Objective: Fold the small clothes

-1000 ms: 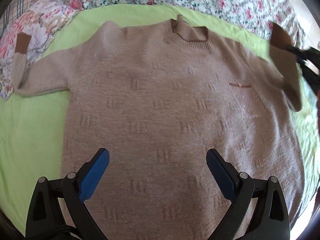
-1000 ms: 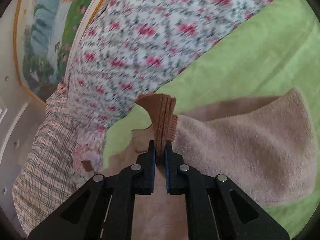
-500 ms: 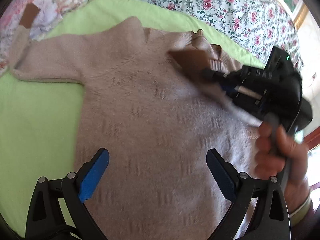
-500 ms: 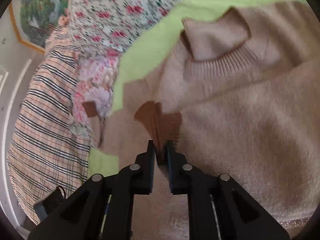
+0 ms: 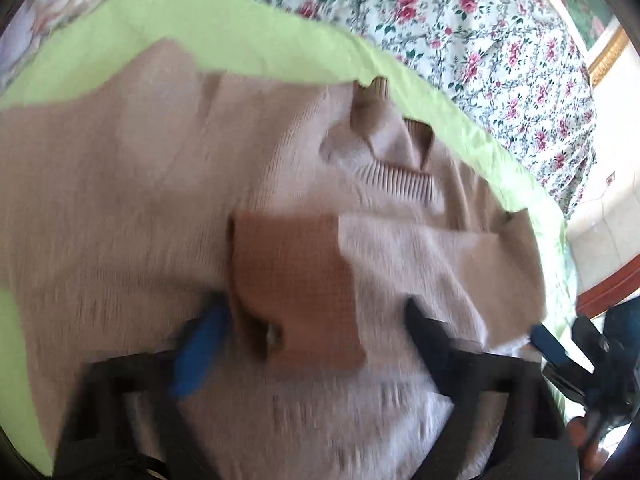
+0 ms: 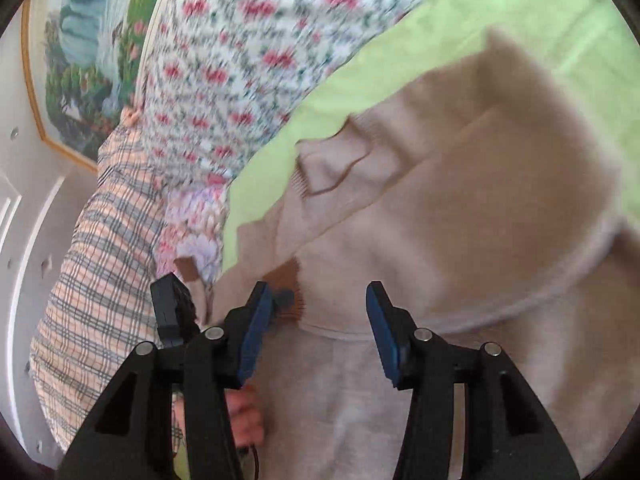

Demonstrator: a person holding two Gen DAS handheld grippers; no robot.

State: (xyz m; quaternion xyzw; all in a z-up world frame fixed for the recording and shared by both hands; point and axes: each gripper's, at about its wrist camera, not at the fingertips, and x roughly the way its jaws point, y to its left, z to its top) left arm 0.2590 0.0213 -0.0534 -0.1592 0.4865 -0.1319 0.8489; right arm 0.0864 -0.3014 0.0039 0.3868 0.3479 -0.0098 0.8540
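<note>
Floral bedding and a lime-green sheet (image 5: 280,36) back the scene, with a framed landscape painting (image 6: 92,40) on the wall beyond.

The left gripper (image 5: 312,332) is closing, its blue pads either side of the darker brown ribbed cuff (image 5: 296,280); blur hides whether they press on it yet. The right gripper (image 6: 316,320) is opening, jaws well apart with nothing between them, the cuff (image 6: 286,292) just beside its left pad.

Ahead of both grippers lies the beige knitted small sweater (image 5: 120,200), spread on the green sheet, ribbed collar (image 5: 396,176) towards the far edge.

One sleeve (image 5: 432,256) is already folded across the chest. By my judgement the other sleeve (image 6: 196,280), out beyond the right gripper near the checked blanket (image 6: 92,260), and the body folds remain.
</note>
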